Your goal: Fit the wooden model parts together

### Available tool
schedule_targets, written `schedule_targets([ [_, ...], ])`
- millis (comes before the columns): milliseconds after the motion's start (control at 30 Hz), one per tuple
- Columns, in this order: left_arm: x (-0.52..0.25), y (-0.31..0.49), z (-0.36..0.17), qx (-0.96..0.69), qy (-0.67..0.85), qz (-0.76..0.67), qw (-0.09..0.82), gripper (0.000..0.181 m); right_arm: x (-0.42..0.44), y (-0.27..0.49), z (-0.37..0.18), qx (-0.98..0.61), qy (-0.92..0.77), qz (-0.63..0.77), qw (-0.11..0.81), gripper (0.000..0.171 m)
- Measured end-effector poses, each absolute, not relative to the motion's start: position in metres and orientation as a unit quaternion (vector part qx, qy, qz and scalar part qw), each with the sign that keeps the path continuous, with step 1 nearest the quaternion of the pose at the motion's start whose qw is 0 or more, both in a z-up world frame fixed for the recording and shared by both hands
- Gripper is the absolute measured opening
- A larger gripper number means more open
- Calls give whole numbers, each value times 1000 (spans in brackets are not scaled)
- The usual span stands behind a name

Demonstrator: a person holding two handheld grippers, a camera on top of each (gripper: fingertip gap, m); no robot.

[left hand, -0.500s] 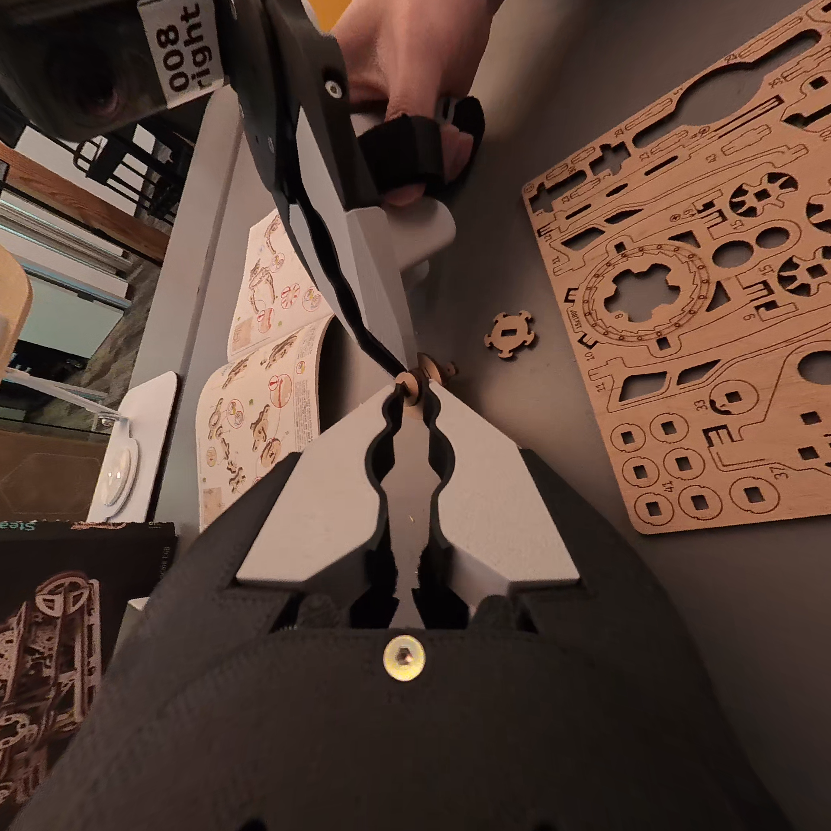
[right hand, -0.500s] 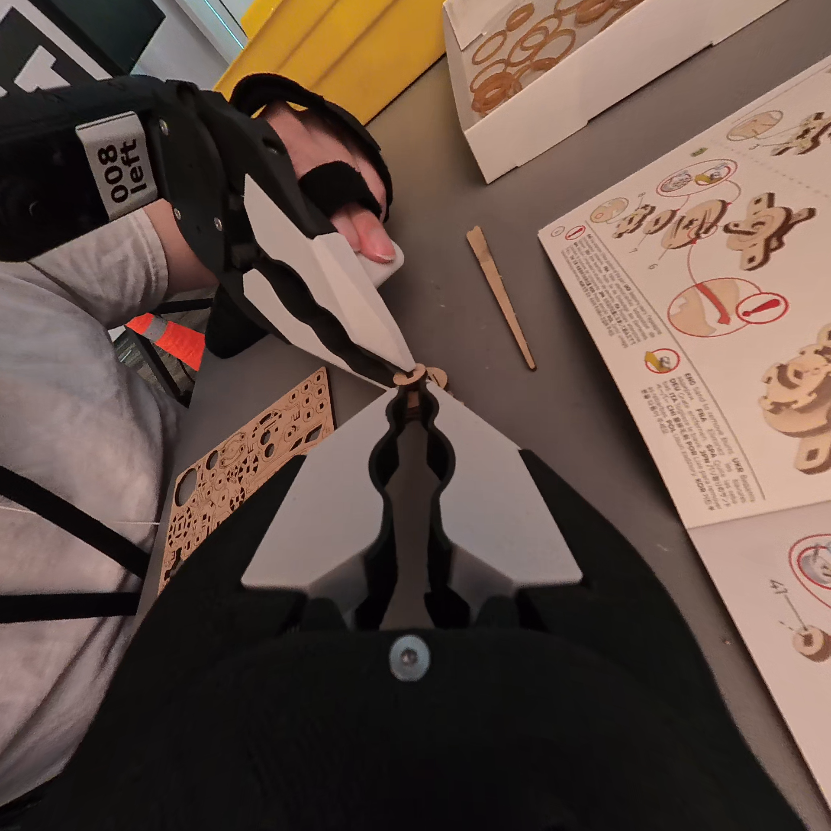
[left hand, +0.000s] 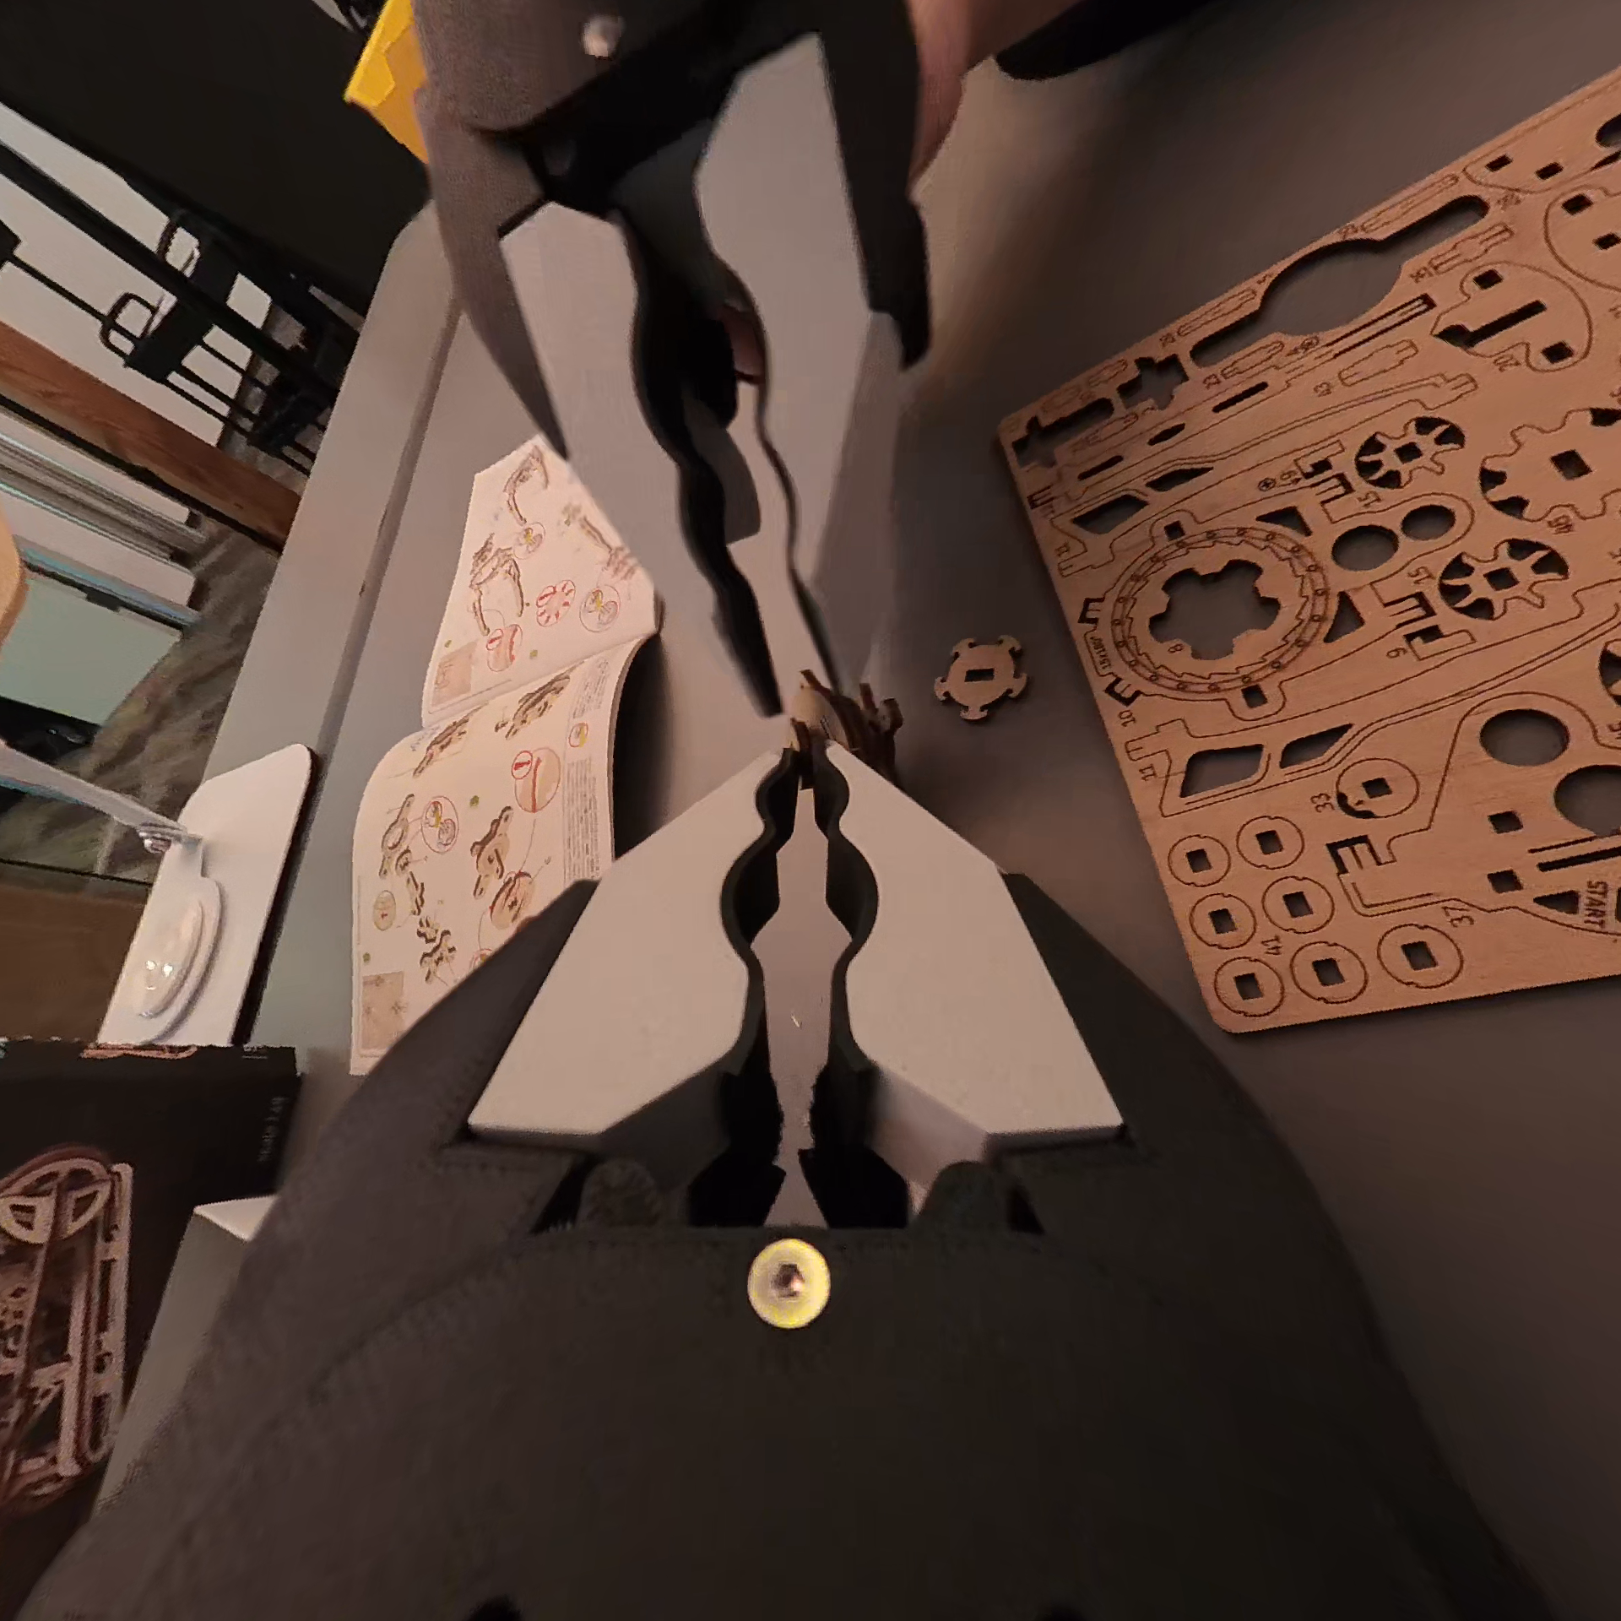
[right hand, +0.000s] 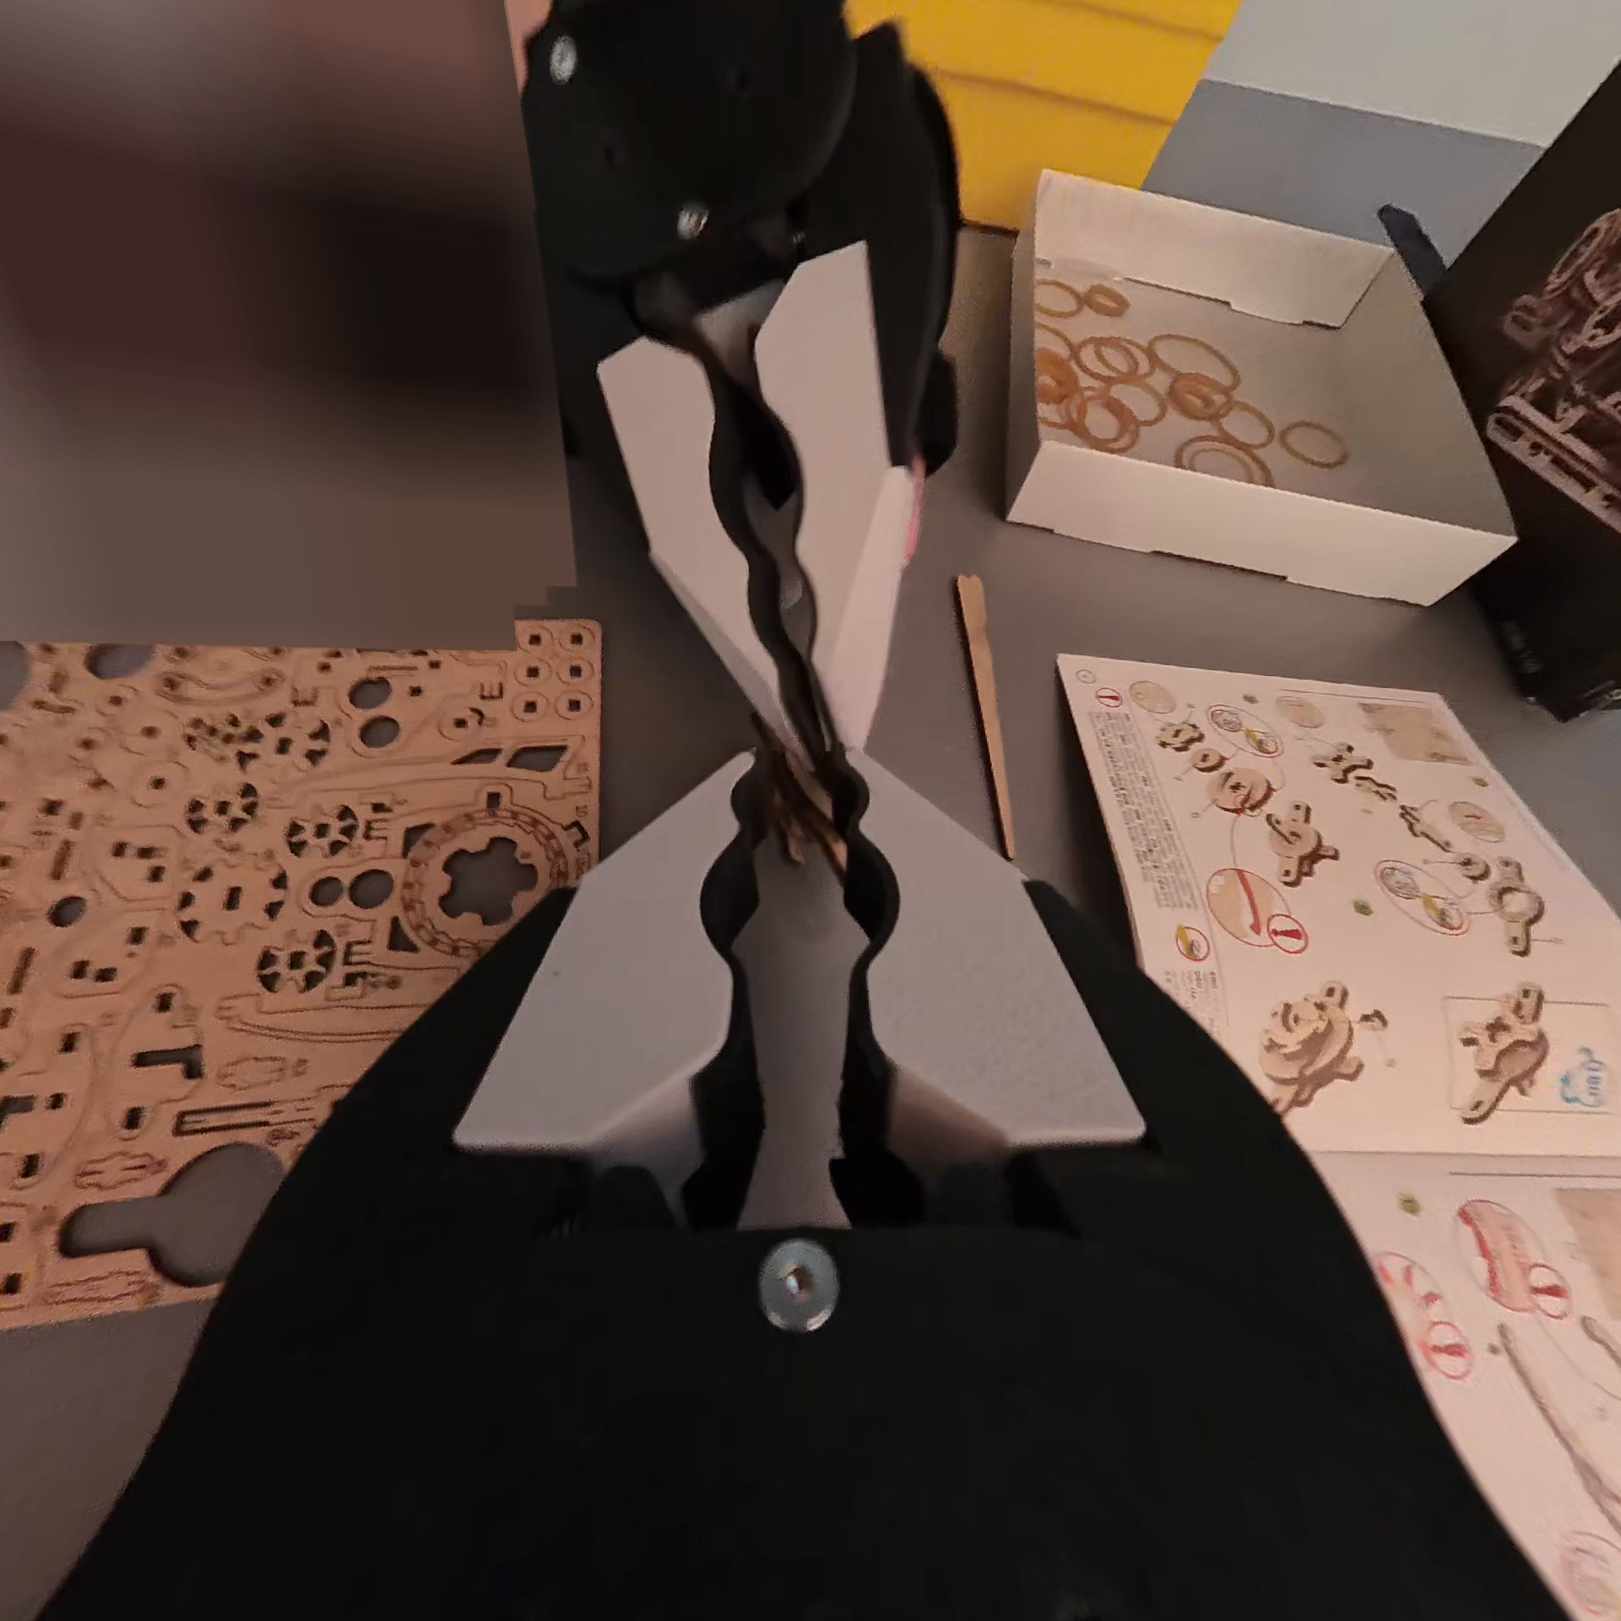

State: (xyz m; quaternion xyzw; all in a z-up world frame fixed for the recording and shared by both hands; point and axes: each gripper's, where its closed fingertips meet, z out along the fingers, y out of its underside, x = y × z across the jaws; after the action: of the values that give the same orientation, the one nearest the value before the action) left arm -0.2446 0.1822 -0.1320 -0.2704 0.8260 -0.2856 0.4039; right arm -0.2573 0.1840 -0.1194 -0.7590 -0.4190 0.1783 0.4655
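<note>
Both hand-held grippers swung nose-to-nose since before: left hand-held gripper (left hand: pixel 803 772) and right hand-held gripper (right hand: pixel 794 789) each clenched on small wooden part (left hand: pixel 811 715), apparently pressing together.

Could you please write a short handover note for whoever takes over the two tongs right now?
Left tongs: shut on the small wooden assembly, held above the grey table.
Right tongs: also closed on that assembly, tip to tip with the left; motion blur hides the exact contact.
Nearby: one loose notched wooden disc lies on the table beside the laser-cut part sheet; a wooden stick lies by the open instruction booklet; rubber bands sit in the white box.
Done: some parts punched out and brought together.
Left: whether the joint is fully seated cannot be told; the loose disc is unused.
</note>
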Motion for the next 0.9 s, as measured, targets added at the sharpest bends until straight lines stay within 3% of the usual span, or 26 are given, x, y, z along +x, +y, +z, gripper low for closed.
schedule_targets([
  [167,-246,176,-130,-254,828,-292,406,1,-240,190,-103,-754,-395,172,496,6],
  [467,-254,161,-135,-244,843,-322,354,1,-256,172,-132,-767,-469,153,410,6],
  [900,-256,158,-137,-262,838,-353,325,1,-257,169,-133,-770,-485,160,383,4],
])
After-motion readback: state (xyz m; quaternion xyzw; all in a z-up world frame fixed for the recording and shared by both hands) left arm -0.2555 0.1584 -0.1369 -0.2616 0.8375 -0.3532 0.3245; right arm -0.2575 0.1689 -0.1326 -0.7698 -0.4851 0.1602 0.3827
